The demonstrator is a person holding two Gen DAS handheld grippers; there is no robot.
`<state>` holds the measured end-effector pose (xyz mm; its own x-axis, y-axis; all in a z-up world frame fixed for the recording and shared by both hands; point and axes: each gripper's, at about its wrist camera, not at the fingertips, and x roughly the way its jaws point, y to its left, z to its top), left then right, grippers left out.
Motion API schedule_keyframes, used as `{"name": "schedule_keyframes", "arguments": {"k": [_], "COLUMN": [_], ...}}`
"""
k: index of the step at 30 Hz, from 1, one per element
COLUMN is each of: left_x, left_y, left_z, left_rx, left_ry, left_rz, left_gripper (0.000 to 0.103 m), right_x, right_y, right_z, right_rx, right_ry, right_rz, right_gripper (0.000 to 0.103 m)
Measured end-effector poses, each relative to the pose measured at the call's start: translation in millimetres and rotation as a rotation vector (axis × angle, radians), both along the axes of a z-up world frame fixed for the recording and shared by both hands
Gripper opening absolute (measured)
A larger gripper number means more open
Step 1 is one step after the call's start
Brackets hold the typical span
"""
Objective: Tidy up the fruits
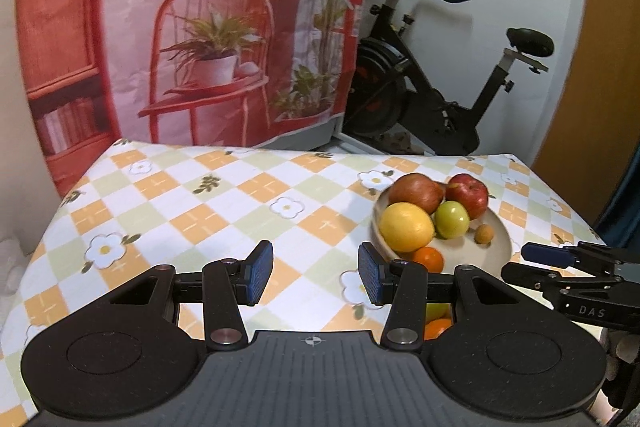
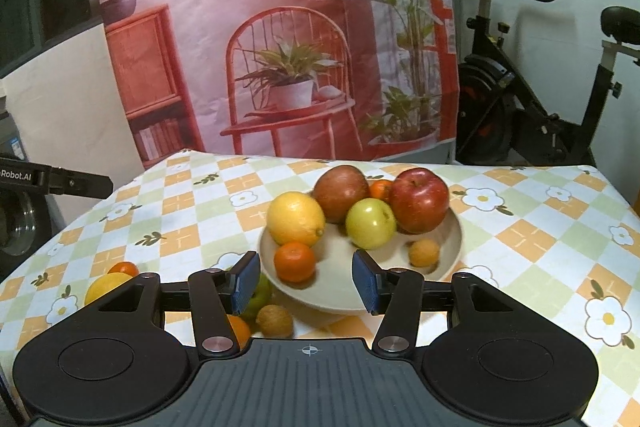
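A beige plate [image 2: 452, 259] on the checked tablecloth holds a lemon [image 2: 295, 219], a brownish apple [image 2: 340, 193], a red apple [image 2: 419, 199], a green apple [image 2: 370, 223], two oranges [image 2: 295, 261] and a small tan fruit [image 2: 424, 253]. My right gripper [image 2: 306, 281] is open and empty, just in front of the plate. Loose fruit lies left of it: a yellow fruit [image 2: 105, 287], an orange [image 2: 124, 268], a green fruit [image 2: 261, 297], a brown fruit [image 2: 274, 321]. My left gripper [image 1: 316, 275] is open and empty over the cloth, left of the plate [image 1: 496, 247].
The right gripper's fingers [image 1: 560, 263] show at the right edge of the left wrist view. A pink printed backdrop [image 2: 280, 47] hangs behind the table. An exercise bike [image 1: 432, 95] stands behind the table's far right corner. The table edge [image 2: 616, 187] runs along the right.
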<state>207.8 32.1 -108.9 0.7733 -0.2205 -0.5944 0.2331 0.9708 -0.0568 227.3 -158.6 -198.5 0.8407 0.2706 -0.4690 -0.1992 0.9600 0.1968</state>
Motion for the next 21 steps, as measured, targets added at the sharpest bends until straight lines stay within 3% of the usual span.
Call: {"name": "schedule_keyframes", "arguments": {"k": [21], "left_x": [-16], "left_y": [19], "left_z": [-15], "left_rx": [-0.039], "left_ry": [0.060], "left_rz": [0.054], "left_gripper": [0.049], "right_x": [-4], "right_y": [20], "right_z": [-8], "right_rx": [-0.004], "right_ry": [0.041], "right_rz": [0.057], "right_gripper": [0.048]}}
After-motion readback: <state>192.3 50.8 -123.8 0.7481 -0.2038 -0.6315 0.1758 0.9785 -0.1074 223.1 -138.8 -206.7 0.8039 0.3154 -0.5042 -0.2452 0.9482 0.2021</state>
